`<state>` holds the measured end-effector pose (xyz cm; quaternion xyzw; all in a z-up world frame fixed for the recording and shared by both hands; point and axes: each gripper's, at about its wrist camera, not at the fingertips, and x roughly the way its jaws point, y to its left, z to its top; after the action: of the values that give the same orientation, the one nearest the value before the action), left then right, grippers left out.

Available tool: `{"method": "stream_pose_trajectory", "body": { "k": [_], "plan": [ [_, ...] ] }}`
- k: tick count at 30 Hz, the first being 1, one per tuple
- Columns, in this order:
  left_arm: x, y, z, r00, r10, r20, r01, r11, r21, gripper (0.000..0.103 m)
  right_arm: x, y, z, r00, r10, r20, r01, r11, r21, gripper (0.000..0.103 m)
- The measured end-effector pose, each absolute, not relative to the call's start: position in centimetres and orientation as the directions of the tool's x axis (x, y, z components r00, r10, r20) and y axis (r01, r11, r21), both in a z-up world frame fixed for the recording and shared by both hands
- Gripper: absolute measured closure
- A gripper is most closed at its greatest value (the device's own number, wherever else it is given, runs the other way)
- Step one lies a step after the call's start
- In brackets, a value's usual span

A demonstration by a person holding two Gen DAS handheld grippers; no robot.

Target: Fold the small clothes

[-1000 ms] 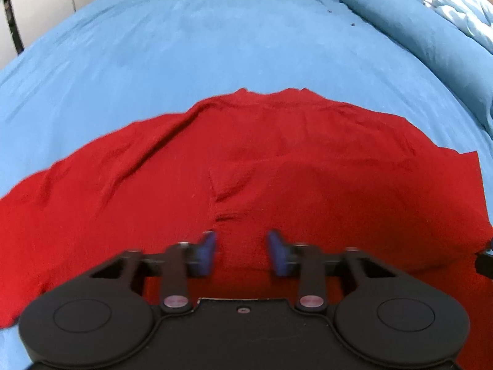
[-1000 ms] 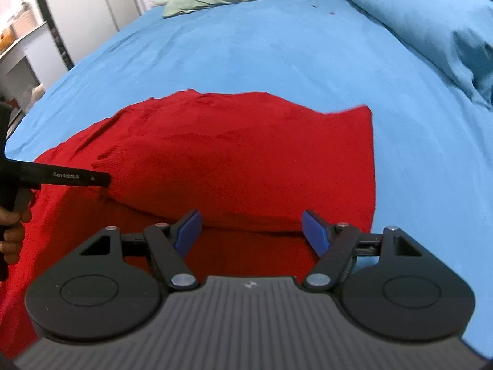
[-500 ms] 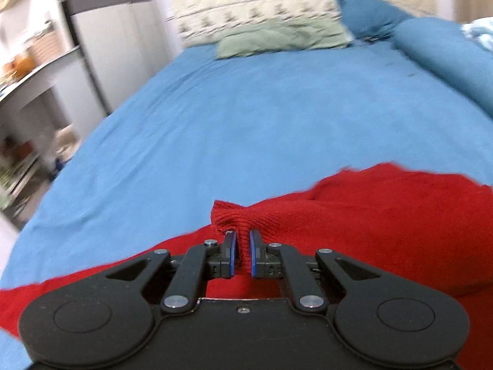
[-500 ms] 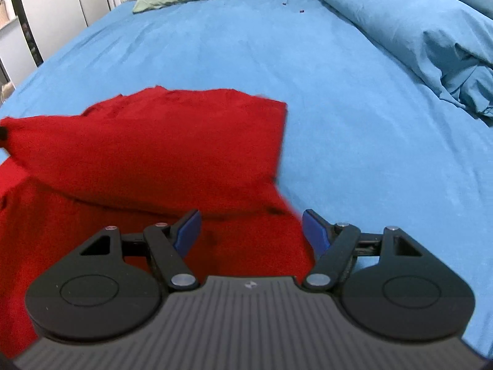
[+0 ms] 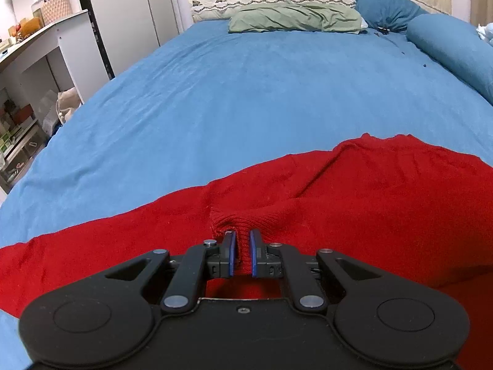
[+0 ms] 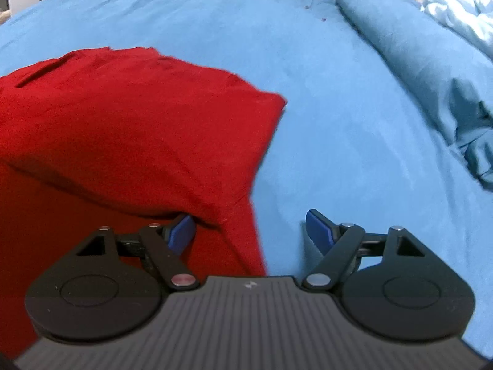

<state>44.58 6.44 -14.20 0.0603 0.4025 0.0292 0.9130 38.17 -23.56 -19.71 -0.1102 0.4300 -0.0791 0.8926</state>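
A red knit garment (image 5: 385, 191) lies spread on the blue bedsheet (image 5: 246, 92). My left gripper (image 5: 242, 254) is shut on a pinched ribbed edge of the garment, lifted a little off the bed. In the right wrist view the garment (image 6: 138, 129) lies folded over itself, its right edge running down toward my right gripper (image 6: 251, 231). That gripper is open and empty; its left finger (image 6: 181, 231) sits at the garment's lower fold, its right finger (image 6: 319, 226) over bare sheet (image 6: 339, 123).
A green pillow (image 5: 295, 18) and blue pillows (image 5: 385, 6) lie at the headboard. A rolled blue duvet (image 6: 431, 71) runs along the bed's right side. White shelves and cabinets (image 5: 46, 61) stand left of the bed.
My left gripper closed on the garment's edge and lifted it, swinging left. My right gripper stayed open and shifted right, toward the garment's right edge.
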Motion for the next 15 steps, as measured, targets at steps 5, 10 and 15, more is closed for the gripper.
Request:
{"method": "stream_pose_trajectory", "body": {
  "k": [5,10,15],
  "plan": [
    [43.7,6.7,-14.7,0.657,0.125,-0.744,0.013,0.984,0.176,0.064,37.5,-26.3,-19.2,0.594,-0.323,-0.737,0.167,0.945,-0.28,0.01],
    [43.1,8.2,-16.3,0.575,0.185,-0.797,-0.009,0.975,0.22,0.058,36.6,-28.5,-19.3,0.574,-0.259,-0.777,0.156,0.966,-0.206,0.01],
    [43.4,9.5,-14.6,0.612,0.114,-0.783,-0.017,0.991,0.131,0.044,36.5,-28.5,-17.4,0.59,-0.185,-0.786,0.095,0.982,-0.161,0.008]
  ]
}}
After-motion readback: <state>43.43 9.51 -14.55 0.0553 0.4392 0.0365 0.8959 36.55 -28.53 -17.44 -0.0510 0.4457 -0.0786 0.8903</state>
